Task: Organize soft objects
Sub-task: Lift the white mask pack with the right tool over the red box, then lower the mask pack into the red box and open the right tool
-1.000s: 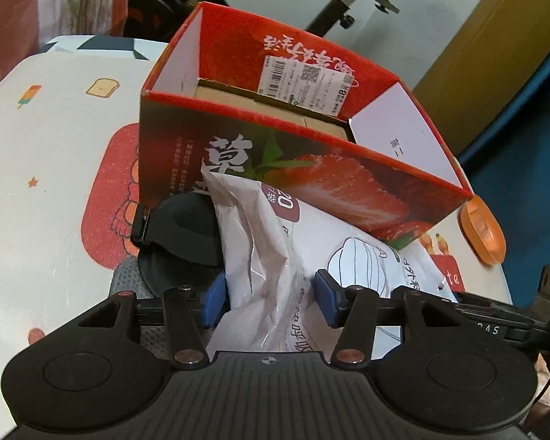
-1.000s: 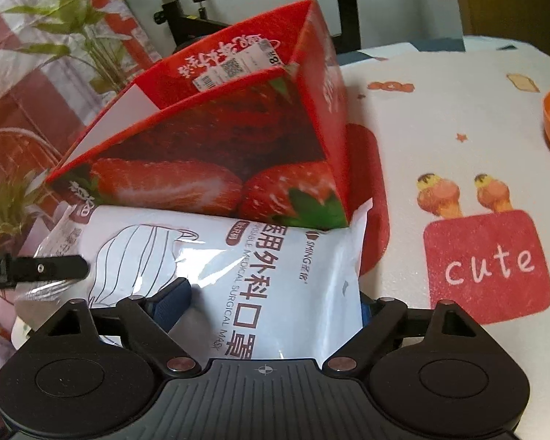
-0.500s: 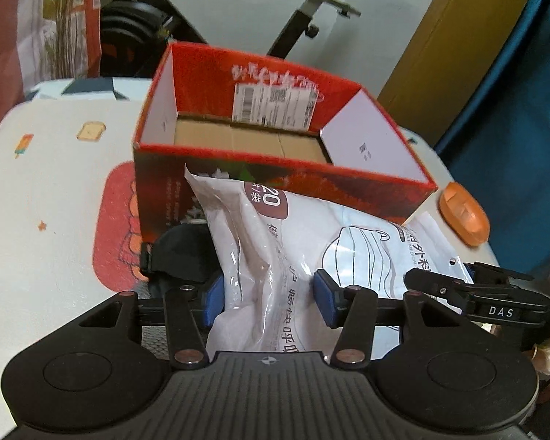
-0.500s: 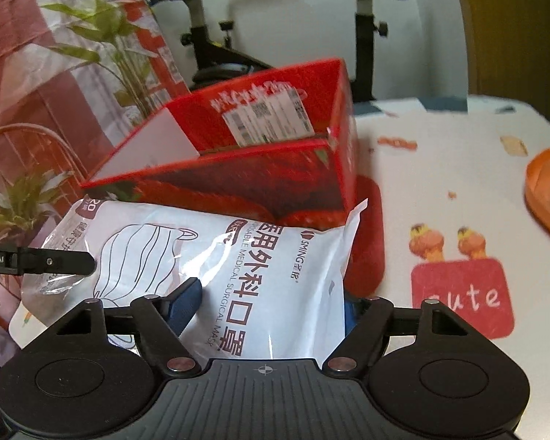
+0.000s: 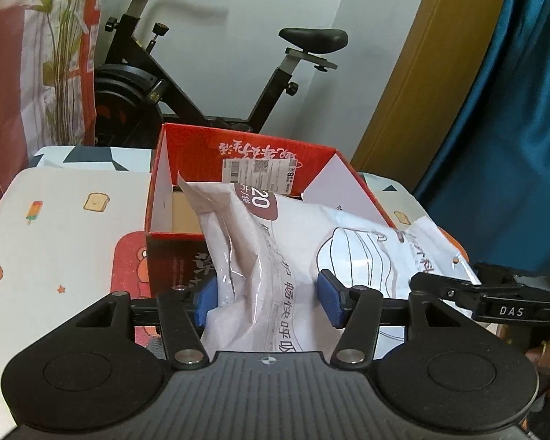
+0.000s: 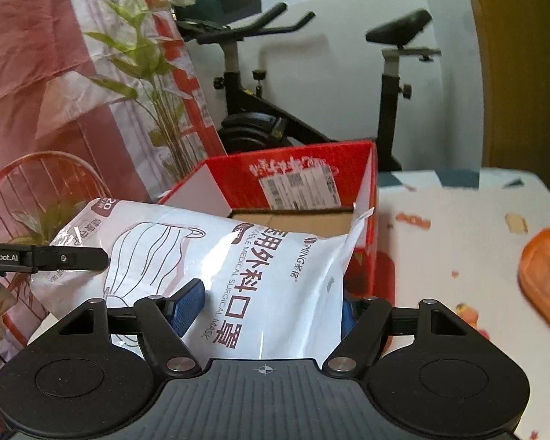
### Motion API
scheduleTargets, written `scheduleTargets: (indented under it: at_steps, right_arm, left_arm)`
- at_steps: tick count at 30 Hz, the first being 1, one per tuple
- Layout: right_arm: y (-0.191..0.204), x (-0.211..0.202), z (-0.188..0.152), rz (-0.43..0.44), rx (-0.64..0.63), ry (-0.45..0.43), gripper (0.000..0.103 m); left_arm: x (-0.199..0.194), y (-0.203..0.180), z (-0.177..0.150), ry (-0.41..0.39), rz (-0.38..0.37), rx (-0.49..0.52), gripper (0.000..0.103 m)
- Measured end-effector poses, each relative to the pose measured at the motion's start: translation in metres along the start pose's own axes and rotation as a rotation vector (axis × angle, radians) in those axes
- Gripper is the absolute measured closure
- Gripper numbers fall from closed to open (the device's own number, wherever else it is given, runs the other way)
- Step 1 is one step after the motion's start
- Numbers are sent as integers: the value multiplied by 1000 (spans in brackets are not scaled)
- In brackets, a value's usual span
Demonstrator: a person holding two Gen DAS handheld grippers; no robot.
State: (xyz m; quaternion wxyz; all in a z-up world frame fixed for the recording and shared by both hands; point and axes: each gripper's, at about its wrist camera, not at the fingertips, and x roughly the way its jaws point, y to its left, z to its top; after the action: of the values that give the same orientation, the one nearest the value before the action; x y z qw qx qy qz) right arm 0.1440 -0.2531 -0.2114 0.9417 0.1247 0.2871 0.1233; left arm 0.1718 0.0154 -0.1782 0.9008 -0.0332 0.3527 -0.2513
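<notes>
A white plastic bag of surgical masks (image 5: 275, 249) (image 6: 267, 256) hangs in the air between both grippers, its far edge over the front rim of the open red strawberry box (image 5: 201, 154) (image 6: 293, 161). My left gripper (image 5: 266, 297) has the bag's crumpled left end between its blue pads, which still touch it while the jaws are opening. My right gripper (image 6: 267, 304) is shut on the bag's right end. The box shows a bare cardboard floor inside. Each gripper's fingers (image 5: 495, 304) (image 6: 55, 256) show at the edge of the other's view.
The box stands on a table with a cartoon-print cloth (image 5: 62, 227). An orange lid-like object (image 6: 546, 278) lies on the table to the right. Behind the table stand an exercise bike (image 5: 201, 84), a plant (image 6: 157, 110) and a blue curtain (image 5: 513, 110).
Both grippers rose with the mask bag. It lay low against the box's front wall; now its far edge reaches over the rim. The black object on the table has left the left view.
</notes>
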Motion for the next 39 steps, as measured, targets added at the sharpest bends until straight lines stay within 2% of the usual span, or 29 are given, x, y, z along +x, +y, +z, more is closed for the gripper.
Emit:
scheduleTargets:
  at_steps: [6,9,13,18,22,25,31,35,39]
  right_arm:
    - [12,-2,22,7,-79,-26,34]
    - [13,10,41,16,-123,-43,34]
    - [4,43,71,4,-142,-46,34]
    - [-16,98,104,-20,-114,-10,34]
    - [-29,133,109,-33,-79,46,35]
    - [-31,150,105,-58,-83,95,35]
    - [-31,161,91,-87,-48,150,35]
    - [-32,164,85,-119,-49,176,37]
    - [-31,161,82,-141,-62,172,37]
  left_arm:
    - [-5,5,12,-46,12,-1,42]
    - [2,8,28,-97,37,-43,41]
    - [34,10,54,-110,91,-37,40]
    - [79,26,85,-64,120,-46,38]
    - [104,35,93,-19,138,-35,38]
    - [110,37,85,17,142,-24,38]
    - [118,48,76,71,127,-36,38]
    - [120,47,75,86,160,4,36]
    - [114,55,79,80,191,-3,36]
